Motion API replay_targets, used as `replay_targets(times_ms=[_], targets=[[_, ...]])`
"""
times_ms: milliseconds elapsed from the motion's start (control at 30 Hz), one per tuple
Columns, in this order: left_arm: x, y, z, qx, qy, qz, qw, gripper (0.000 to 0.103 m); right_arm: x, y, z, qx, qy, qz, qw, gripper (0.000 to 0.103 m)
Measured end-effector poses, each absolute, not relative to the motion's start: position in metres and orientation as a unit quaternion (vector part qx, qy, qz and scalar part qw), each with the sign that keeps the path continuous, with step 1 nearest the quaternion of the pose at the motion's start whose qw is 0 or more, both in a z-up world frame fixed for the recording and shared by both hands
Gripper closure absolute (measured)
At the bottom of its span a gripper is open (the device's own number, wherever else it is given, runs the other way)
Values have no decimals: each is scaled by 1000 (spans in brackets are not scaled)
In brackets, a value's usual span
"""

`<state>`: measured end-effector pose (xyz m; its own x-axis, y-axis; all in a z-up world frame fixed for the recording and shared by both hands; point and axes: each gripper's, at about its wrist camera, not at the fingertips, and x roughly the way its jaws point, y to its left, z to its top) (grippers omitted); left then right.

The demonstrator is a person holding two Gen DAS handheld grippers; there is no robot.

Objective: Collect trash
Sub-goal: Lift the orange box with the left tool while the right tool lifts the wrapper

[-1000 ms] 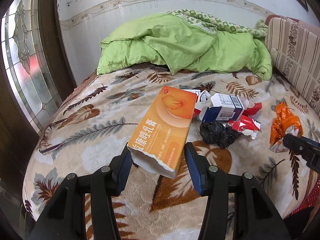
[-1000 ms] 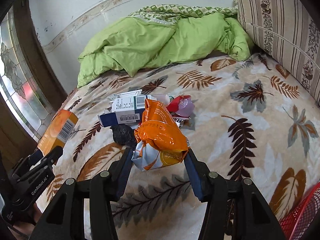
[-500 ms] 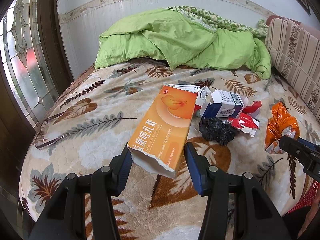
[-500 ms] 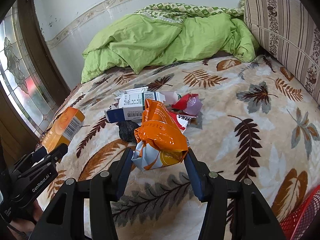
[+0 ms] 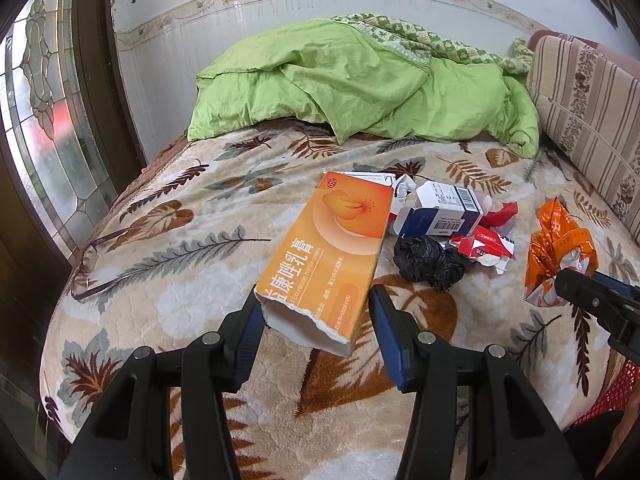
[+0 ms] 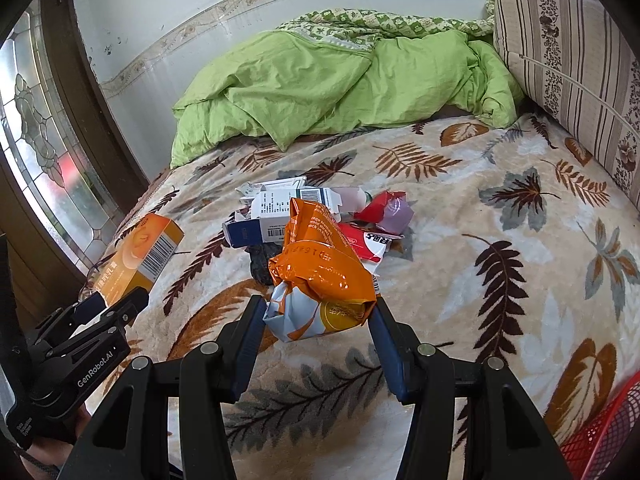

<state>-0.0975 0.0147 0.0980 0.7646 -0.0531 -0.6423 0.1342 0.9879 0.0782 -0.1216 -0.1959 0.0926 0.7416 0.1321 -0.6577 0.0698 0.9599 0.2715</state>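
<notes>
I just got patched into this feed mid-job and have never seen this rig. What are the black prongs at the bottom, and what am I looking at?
The prongs are hand-held two-finger grippers, each carrying a fisheye camera that looks along its fingers. In the left view, the left gripper grips a torn orange box. In the right view, the right gripper grips a crumpled orange wrapper. More trash lies on the leaf-print blanket: a white-and-blue carton, a black bag, red wrappers. A red basket shows at the corner.
</notes>
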Motion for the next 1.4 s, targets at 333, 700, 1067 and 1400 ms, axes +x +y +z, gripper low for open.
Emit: replay_targets(times_ms=[333, 700, 1067, 1400], targets=[[-97, 12, 103, 64, 336, -49, 938, 52, -123, -193, 97, 143, 358, 21, 923, 47], [-101, 10, 107, 66, 333, -49, 939, 52, -128, -191, 104, 144, 352, 26, 925, 47], [-110, 2, 120, 69, 328, -50, 941, 52, -133, -189, 110, 145, 346, 30, 927, 47], [-119, 0, 121, 70, 324, -56, 942, 52, -138, -190, 116, 149, 339, 33, 928, 47]])
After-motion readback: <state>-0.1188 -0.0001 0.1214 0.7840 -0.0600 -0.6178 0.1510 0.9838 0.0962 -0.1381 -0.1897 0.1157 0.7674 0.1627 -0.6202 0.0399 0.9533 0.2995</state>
